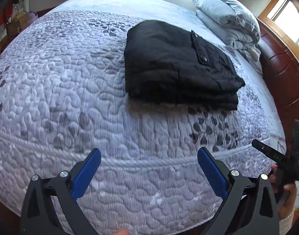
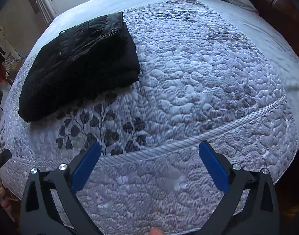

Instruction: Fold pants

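Black pants [image 1: 175, 64] lie folded into a thick rectangular bundle on the quilted bed, a snap button showing on top. In the right wrist view the same pants [image 2: 79, 64] sit at upper left. My left gripper [image 1: 149, 154] is open, held above the bed's near edge, well short of the bundle, with nothing between its blue pads. My right gripper [image 2: 149, 148] is also open and empty, over the quilt to the right of the pants. The right gripper's body [image 1: 282, 160] shows at the left wrist view's right edge, held by a hand.
The quilted bedspread [image 1: 61, 82] with leaf prints covers the bed. A folded grey duvet and pillow [image 1: 227, 17] lie at the head, by a dark wooden headboard [image 1: 282, 62]. A window [image 1: 290, 17] is beyond. Clutter stands on the floor at far left [image 1: 14, 21].
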Tool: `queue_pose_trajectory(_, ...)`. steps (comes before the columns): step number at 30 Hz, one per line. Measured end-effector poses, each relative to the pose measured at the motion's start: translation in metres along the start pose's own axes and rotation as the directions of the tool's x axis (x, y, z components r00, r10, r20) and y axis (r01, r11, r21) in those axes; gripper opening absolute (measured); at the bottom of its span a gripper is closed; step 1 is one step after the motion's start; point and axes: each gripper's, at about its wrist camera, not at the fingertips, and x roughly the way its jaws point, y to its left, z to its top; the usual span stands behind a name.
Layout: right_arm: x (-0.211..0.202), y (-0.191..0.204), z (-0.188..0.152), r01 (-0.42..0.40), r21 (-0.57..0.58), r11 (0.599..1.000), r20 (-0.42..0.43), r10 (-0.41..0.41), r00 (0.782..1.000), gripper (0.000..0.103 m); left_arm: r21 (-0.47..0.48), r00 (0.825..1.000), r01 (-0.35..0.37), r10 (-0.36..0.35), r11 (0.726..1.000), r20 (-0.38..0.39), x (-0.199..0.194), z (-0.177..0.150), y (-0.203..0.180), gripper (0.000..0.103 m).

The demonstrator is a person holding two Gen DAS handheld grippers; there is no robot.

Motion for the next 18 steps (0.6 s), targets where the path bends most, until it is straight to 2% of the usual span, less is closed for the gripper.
queue_pose_trajectory(3, -0.011, 0.011, -0.015, 0.036, -0.047, 0.998, 0.001, -0.036, 0.999, 0.100, 0.017, 1.000, -0.017, 0.017, 1.000, 0.002, -0.007, -0.014, -0.009, 0.099)
queue_pose_trajectory(9, -0.042, 0.028, -0.033, 0.073, -0.097, 0.993, 0.049, -0.068, 0.996, 0.100, 0.057, 0.997, -0.058, 0.055, 0.997, 0.060, -0.034, -0.024, -0.030, 0.099)
queue_pose_trajectory(18, -0.104, 0.035, -0.035, 0.036, -0.110, 0.993, 0.147, -0.019, 0.989, 0.100, 0.123, 0.978, -0.093, 0.068, 0.988, 0.198, -0.093, -0.020, -0.060, 0.099)
